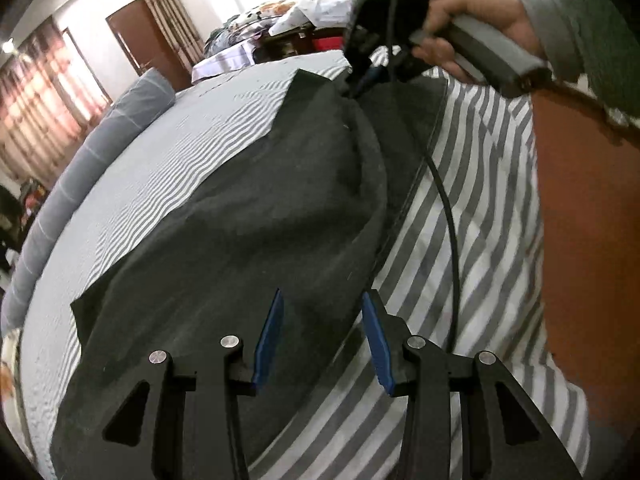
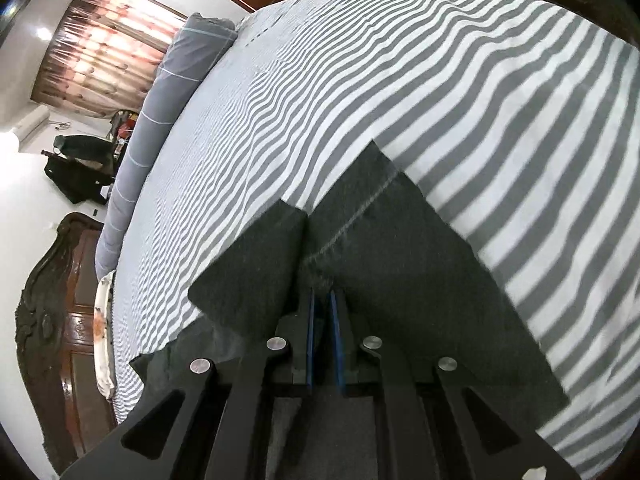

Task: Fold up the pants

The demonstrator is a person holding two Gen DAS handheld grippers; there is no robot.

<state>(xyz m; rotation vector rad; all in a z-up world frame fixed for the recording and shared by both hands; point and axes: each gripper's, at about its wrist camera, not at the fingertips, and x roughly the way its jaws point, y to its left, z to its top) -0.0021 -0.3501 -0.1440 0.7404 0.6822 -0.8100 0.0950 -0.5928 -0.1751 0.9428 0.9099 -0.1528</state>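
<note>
Dark grey pants (image 1: 248, 216) lie spread on a bed with a grey-and-white striped sheet (image 1: 168, 152). My left gripper (image 1: 322, 300) is open, its blue pads just above the near edge of the pants, holding nothing. My right gripper (image 1: 360, 80) is at the far end of the pants and is shut on the fabric there, pulling up a ridge. In the right wrist view the right gripper (image 2: 323, 294) pinches the pants (image 2: 392, 248) between its blue pads; two square cloth ends (image 2: 260, 256) lie side by side ahead of it.
A long grey bolster (image 1: 92, 148) lies along the far side of the bed, also in the right wrist view (image 2: 168, 96). A black cable (image 1: 448, 208) hangs from the right gripper across the sheet. The person's orange-clad body (image 1: 580, 240) stands at the right. A carved wooden headboard (image 2: 52, 300) is at the left.
</note>
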